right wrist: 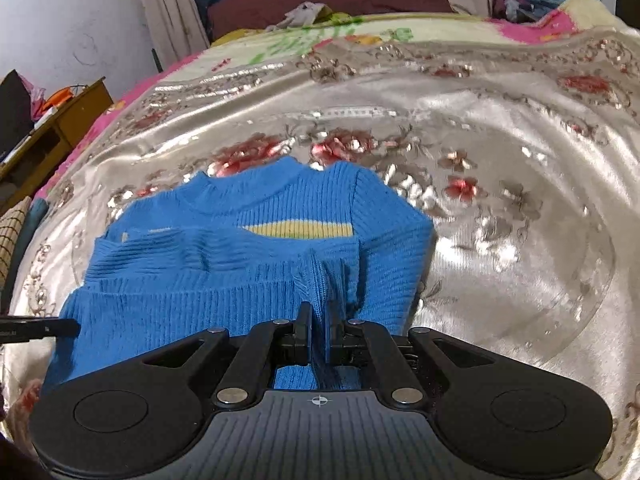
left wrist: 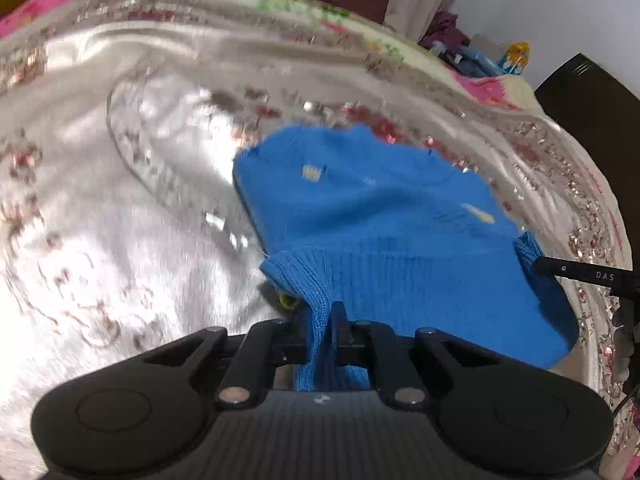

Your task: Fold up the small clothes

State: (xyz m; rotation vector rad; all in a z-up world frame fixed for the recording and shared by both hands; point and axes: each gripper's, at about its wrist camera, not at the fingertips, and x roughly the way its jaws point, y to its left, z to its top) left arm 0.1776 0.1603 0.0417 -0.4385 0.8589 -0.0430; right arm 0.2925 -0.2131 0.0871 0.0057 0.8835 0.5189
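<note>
A small blue knit sweater lies partly folded on the bed, with a yellow stripe showing below its collar. My left gripper is shut on a ribbed edge of the sweater, and the fabric bunches up between its jaws. My right gripper is shut on another fold of the blue sweater at its near edge. The right gripper's finger shows at the sweater's right side in the left wrist view. In the right wrist view the left gripper's finger pokes in at the sweater's left side.
A shiny cream bedspread with red flowers covers the bed under the sweater. A wooden desk stands off the bed's left side. A heap of clothes and dark furniture sit beyond the far right corner.
</note>
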